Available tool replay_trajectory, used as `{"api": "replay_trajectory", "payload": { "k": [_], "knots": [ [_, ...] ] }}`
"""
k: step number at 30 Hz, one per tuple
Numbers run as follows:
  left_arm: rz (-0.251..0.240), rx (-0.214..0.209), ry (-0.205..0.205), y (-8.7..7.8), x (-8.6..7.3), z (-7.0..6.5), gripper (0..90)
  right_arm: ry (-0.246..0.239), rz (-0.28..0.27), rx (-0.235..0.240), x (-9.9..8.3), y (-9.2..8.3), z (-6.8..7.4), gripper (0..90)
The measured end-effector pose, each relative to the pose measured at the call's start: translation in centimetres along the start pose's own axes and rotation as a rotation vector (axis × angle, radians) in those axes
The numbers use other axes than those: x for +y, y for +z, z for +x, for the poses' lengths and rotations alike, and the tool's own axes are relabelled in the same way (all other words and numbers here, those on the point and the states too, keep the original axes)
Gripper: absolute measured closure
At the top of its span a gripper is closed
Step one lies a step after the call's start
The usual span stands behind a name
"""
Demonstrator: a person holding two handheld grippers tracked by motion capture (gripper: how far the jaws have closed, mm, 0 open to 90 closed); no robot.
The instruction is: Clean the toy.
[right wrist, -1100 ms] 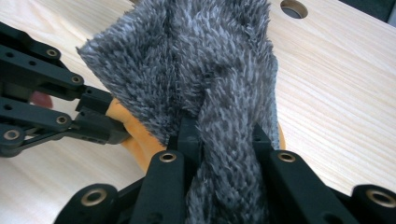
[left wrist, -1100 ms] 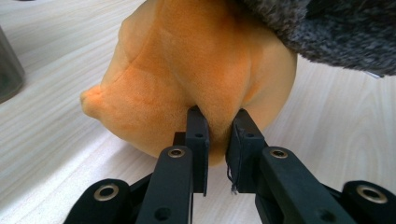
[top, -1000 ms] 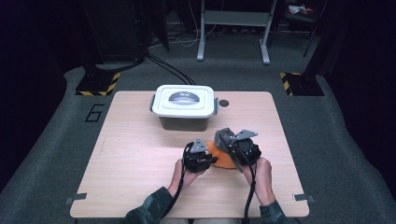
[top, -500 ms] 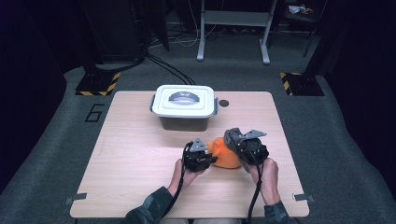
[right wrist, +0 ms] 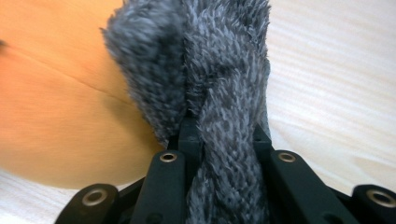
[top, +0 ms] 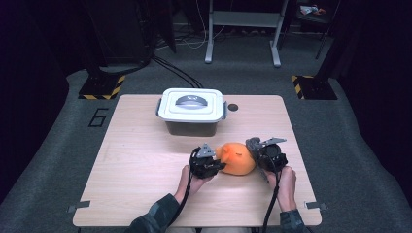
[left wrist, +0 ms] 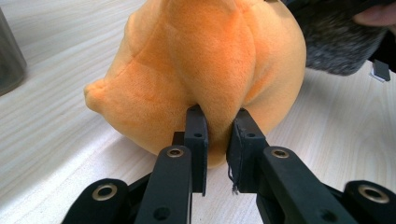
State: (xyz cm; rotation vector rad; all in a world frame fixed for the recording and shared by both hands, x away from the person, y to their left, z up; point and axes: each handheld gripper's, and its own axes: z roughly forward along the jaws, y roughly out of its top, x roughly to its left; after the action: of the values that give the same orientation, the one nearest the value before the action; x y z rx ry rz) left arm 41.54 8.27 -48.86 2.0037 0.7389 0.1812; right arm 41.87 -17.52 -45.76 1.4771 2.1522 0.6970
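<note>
Since a second ago the right gripper [top: 257, 153] has drawn away toward the right edge of the bench [top: 141, 179], stretching the orange plush toy [top: 236, 158] out so that more of its body shows between the two hands; the left gripper [top: 214, 162] has kept its place. Nearest the person, both hands come in over the front edge of the bench, each trailing a black cable. In the left gripper view the jaws stand almost closed, pinching a small fold of orange fabric on the toy's [left wrist: 210, 70] underside, with the toy's rounded body rising above them and resting on the pale wood. In the right gripper view the jaws are pressed nearly together on a tuft of grey fur [right wrist: 219, 93] that belongs to the toy, its orange body [right wrist: 56, 102] lying just beside at the left. In the high view the toy lies on the bench between the two grippers, right of the middle and toward the near side, held at both ends. Farther back, well apart from the toy, a white-lidded storage box [top: 191, 110] with a grey handle sits near the far edge of the bench, its lid on. Beyond the bench lies grey floor [top: 243, 77].
</note>
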Motion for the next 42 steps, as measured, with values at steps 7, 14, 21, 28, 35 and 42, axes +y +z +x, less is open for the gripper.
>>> {"api": "replay_trajectory", "payload": {
  "k": [7,14,21,28,35,42],
  "knots": [
    [0.005,-0.004,0.001,0.0,0.0,0.0,79.2,0.035,0.055,0.012,-0.7,2.0,-0.9,74.7],
    [0.001,0.001,-0.009,0.0,-0.1,0.0,79.1,0.063,0.074,0.028,-1.3,2.8,-1.5,74.6],
    [-0.003,-0.004,-0.02,0.0,-0.1,0.1,79.0,0.06,-0.027,-0.003,-0.6,-1.2,-1.8,74.5],
    [-0.003,-0.005,-0.017,0.0,0.0,0.0,78.5,-0.048,-0.122,0.06,1.1,-5.1,1.6,74.5],
    [-0.007,0.009,0.024,-0.2,-0.3,0.4,55.1,-0.075,-0.079,0.071,1.6,-3.2,3.1,74.6],
    [-0.027,0.043,0.126,0.7,-0.8,0.2,47.4,-0.061,-0.084,0.077,1.7,-2.7,2.4,74.6]
  ]
}}
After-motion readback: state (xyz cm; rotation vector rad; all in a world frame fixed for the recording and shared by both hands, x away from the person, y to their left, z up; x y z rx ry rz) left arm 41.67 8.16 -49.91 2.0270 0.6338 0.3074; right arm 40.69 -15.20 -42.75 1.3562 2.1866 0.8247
